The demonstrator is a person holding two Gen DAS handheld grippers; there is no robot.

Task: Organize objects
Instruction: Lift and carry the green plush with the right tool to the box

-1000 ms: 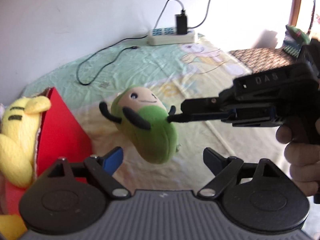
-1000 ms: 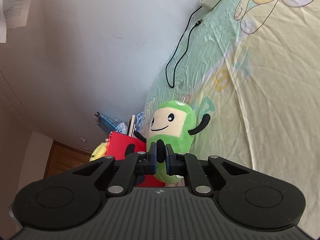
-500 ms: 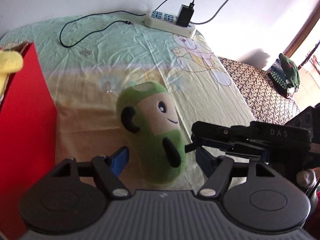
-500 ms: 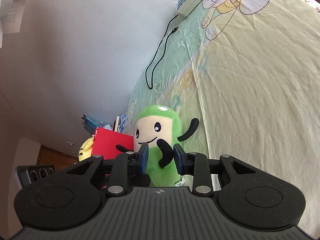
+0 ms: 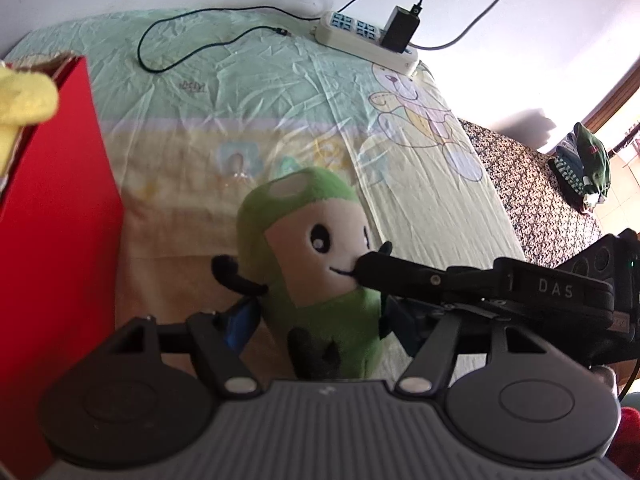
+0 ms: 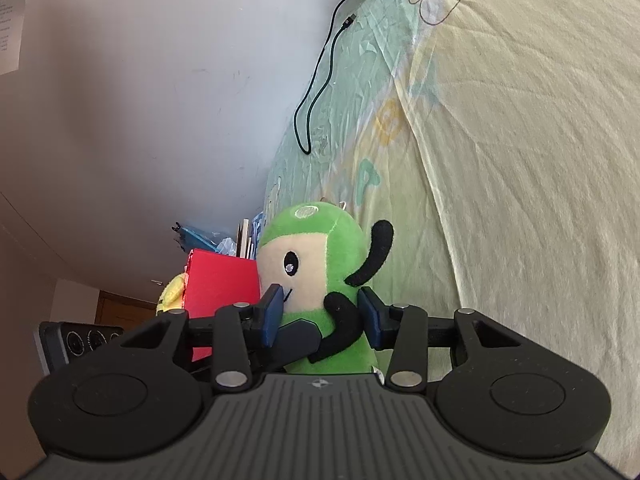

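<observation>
A green plush toy point(image 5: 316, 280) with a cream face and black arms stands upright on the bed sheet point(image 5: 260, 112). My left gripper point(image 5: 320, 320) is closing; its blue pads press the toy's lower body from both sides. From the right, my right gripper point(image 5: 378, 288) reaches to the toy's face. In the right wrist view the right gripper point(image 6: 320, 316) is opening, and its pads stand apart on either side of the toy's black arm point(image 6: 344, 320) without touching it. A red box point(image 5: 52, 240) at the left holds a yellow plush point(image 5: 24, 96).
A white power strip point(image 5: 368, 40) with a black charger and a black cable point(image 5: 180, 48) lies at the bed's far edge by the wall. A dark patterned surface point(image 5: 540, 200) with folded clothes point(image 5: 584, 172) is at the right. Books and blue items point(image 6: 216, 240) stand behind the box.
The right gripper let go of the toy's black arm and its jaws spread. The left gripper came in around the toy's body and closed on it. The toy went from hanging tilted to upright.
</observation>
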